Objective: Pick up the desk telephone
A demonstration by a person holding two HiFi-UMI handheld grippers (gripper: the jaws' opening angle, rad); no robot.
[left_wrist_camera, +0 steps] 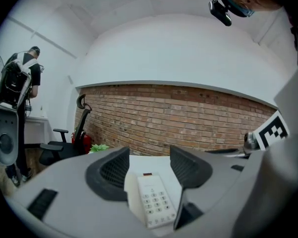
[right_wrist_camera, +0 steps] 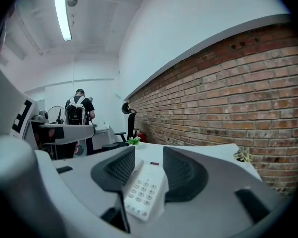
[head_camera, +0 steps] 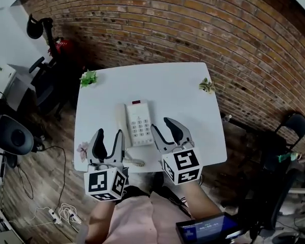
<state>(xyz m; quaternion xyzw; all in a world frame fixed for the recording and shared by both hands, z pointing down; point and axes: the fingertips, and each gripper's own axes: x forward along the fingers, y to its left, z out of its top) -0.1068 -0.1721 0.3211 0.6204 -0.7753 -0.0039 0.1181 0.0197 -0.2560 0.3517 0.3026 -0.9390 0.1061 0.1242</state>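
The white desk telephone (head_camera: 138,124) lies flat in the middle of the white table (head_camera: 162,85), keypad up, with its handset along its left side and a coiled cord (head_camera: 134,161) at the near end. My left gripper (head_camera: 109,135) stands open just left of the phone's near end. Off the phone's right edge, my right gripper (head_camera: 161,125) is open too. In the left gripper view the phone (left_wrist_camera: 154,200) shows ahead between the spread jaws of the left gripper (left_wrist_camera: 148,165), untouched. The right gripper view frames the phone (right_wrist_camera: 144,190) the same way, ahead of the right gripper (right_wrist_camera: 149,165).
Small green plants stand at the table's far left corner (head_camera: 88,78) and far right corner (head_camera: 207,85), a pale flower (head_camera: 82,149) at the near left edge. Office chairs (head_camera: 12,136) crowd the left, a brick wall (head_camera: 193,29) runs behind. A person with a backpack (right_wrist_camera: 78,110) stands far off.
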